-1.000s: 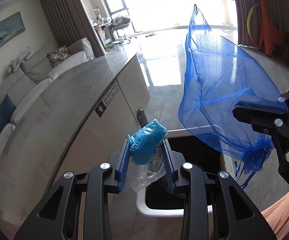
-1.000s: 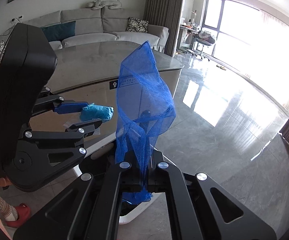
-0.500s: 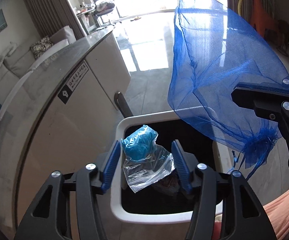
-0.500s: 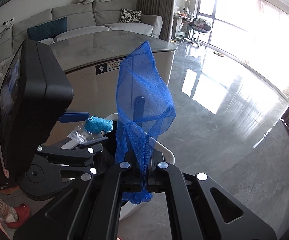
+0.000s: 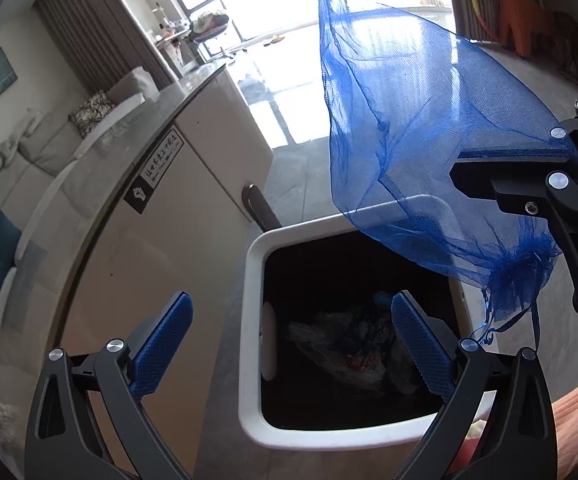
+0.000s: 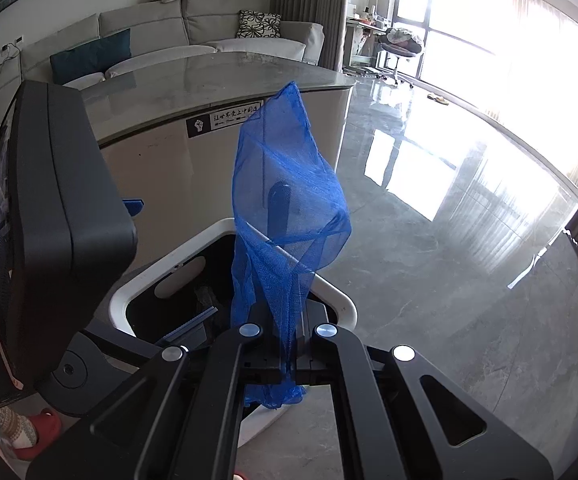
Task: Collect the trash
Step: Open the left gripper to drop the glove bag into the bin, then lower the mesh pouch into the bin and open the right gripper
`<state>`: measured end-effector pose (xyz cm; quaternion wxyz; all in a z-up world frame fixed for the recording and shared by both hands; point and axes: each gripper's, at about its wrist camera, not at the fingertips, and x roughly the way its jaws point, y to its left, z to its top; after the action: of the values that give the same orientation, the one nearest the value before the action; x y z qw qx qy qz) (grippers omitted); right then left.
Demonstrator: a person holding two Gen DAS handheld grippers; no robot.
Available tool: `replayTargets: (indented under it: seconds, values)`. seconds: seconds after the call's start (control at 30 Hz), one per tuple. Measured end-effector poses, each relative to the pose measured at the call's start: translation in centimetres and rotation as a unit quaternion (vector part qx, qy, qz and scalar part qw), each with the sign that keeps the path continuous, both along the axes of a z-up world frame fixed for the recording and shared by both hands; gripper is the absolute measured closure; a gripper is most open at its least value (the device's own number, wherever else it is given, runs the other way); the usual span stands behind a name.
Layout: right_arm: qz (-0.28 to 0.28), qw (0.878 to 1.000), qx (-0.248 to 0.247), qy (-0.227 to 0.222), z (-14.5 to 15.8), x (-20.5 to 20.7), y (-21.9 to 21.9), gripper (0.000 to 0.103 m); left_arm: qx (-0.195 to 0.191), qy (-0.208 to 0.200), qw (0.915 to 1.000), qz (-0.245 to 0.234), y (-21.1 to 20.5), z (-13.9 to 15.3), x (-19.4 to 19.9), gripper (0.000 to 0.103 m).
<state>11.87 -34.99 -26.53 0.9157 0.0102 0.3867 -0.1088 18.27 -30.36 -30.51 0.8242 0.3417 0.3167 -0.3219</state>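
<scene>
My left gripper is open and empty, held just above the left part of a white-rimmed trash bin with a black liner. Crumpled clear plastic and other trash lie at the bin's bottom. My right gripper is shut on a blue mesh drawstring bag, which stands up above its fingers over the bin. In the left wrist view the bag hangs over the bin's right side with the right gripper pinching its lower edge.
A beige counter with a grey stone top stands right beside the bin on the left. Glossy grey floor spreads to the right. A sofa stands behind the counter. A person's foot in a red slipper is at lower left.
My left gripper opened and the blue glove with clear plastic dropped out of it into the bin. Both grippers came closer over the bin. The right still holds the mesh bag.
</scene>
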Motion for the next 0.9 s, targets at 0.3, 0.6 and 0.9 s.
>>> replayTargets:
  seconds: [0.3, 0.6, 0.9]
  values:
    - [0.025, 1.0, -0.004, 0.019, -1.5, 1.6, 1.0, 0.102, -0.035, -0.003, 0.9985, 0.042, 3.9, 1.9, 2.1, 0.004]
    - [0.043, 0.998, -0.009, 0.046, -3.9, 4.3, 1.4, 0.102, -0.044, -0.004, 0.996, 0.078, 6.2, 3.0, 4.3, 0.004]
    - [0.047, 0.994, -0.02, 0.093, -6.8, 5.1, 2.0, 0.006, -0.055, -0.005, 0.9949, 0.085, 6.1, 3.6, 5.0, 0.004]
